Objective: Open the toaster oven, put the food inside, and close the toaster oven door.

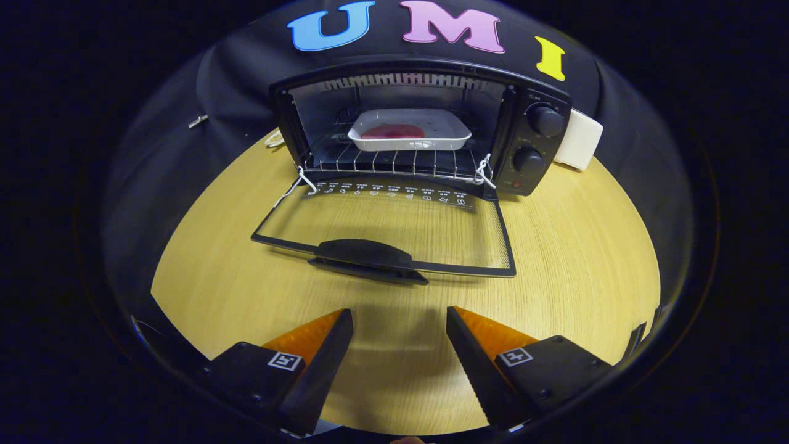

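Observation:
A black toaster oven point(530, 98) stands at the back of the wooden table point(585, 265). Its glass door point(394, 225) is swung fully down and lies flat, with the dark handle point(363, 256) at its near edge. Inside, on the wire rack point(388, 161), sits a white rectangular dish point(410, 129) holding reddish food point(392, 131). My gripper point(399, 316) is open and holds nothing. Its fingertips hang over bare table a short way in front of the door handle, apart from it.
Two control knobs point(542, 120) sit on the oven's right panel. A white box-like object point(579, 140) rests just right of the oven. A pale cord point(271, 139) lies at the oven's left. Bare tabletop spreads on both sides of the lowered door.

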A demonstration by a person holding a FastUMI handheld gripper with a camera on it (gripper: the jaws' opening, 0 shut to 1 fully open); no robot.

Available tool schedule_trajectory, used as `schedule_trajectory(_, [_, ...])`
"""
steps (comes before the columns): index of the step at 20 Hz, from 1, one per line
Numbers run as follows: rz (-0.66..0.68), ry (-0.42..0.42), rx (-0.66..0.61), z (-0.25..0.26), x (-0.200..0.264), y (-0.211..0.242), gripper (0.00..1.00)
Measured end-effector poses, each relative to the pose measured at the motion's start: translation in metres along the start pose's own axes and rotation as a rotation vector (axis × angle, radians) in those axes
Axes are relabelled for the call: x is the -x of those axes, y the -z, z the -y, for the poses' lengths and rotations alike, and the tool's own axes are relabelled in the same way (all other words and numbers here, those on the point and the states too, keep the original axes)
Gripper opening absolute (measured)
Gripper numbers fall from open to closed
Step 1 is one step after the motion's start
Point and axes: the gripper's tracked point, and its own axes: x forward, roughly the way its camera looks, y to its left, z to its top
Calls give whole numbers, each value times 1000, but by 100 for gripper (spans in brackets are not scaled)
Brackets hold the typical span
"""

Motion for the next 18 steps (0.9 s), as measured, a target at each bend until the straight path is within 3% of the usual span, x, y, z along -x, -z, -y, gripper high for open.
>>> schedule_trajectory(11, [-13,47,-41,-1,-34,-19,100])
schedule_trajectory(18, [90,44,95,-8,-6,-44,100])
